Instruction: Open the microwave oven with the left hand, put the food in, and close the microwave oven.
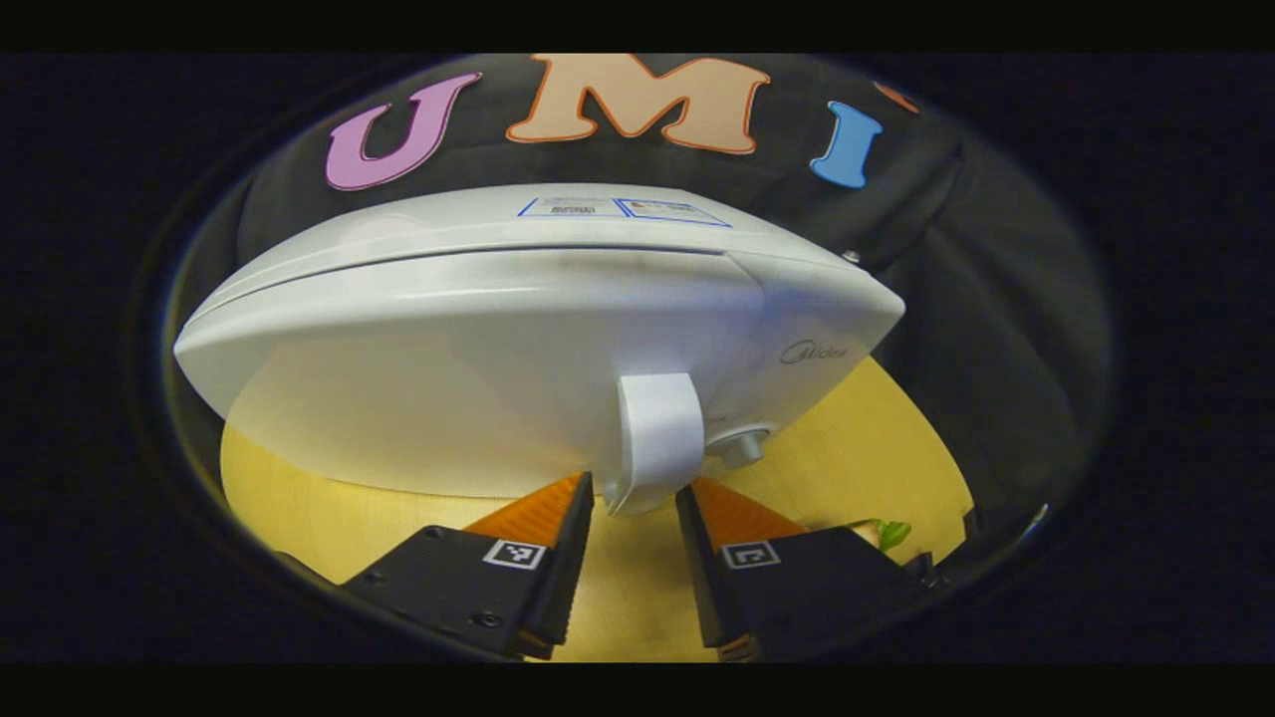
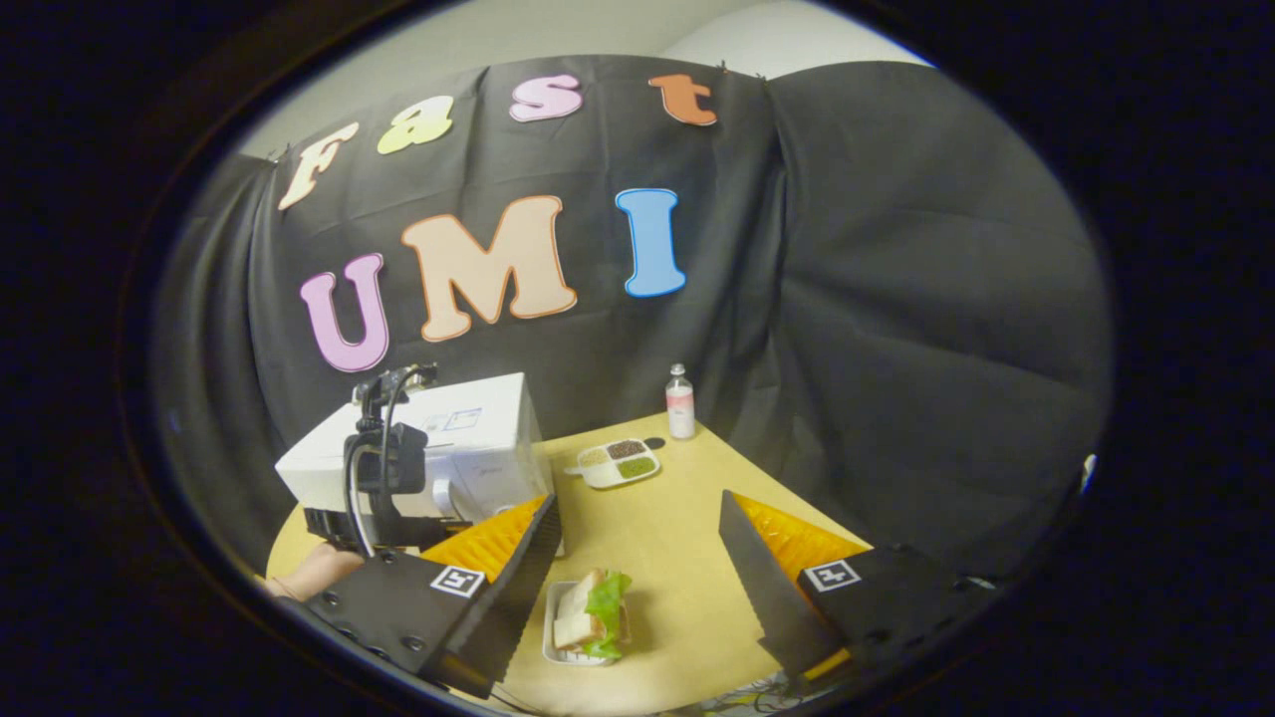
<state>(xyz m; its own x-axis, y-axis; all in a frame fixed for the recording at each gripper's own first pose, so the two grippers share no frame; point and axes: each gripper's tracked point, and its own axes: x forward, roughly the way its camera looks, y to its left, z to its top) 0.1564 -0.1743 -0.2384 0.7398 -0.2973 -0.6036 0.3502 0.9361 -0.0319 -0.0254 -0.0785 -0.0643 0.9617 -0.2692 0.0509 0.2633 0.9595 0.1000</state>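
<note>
Opening step: my left gripper (image 1: 635, 495) spread, microwave (image 1: 538, 339) door handle (image 1: 657, 438) btwn fingers; next: pinch, pull. Right gripper (image 2: 637, 558) spread.

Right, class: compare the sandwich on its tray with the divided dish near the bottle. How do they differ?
The sandwich on its small white tray lies near, between the right gripper fingers; the white divided dish sits farther back, beside the clear bottle. The tray carries one sandwich with green lettuce; the dish holds three separate fillings in compartments. Both rest on the yellow wooden table, untouched.
</note>
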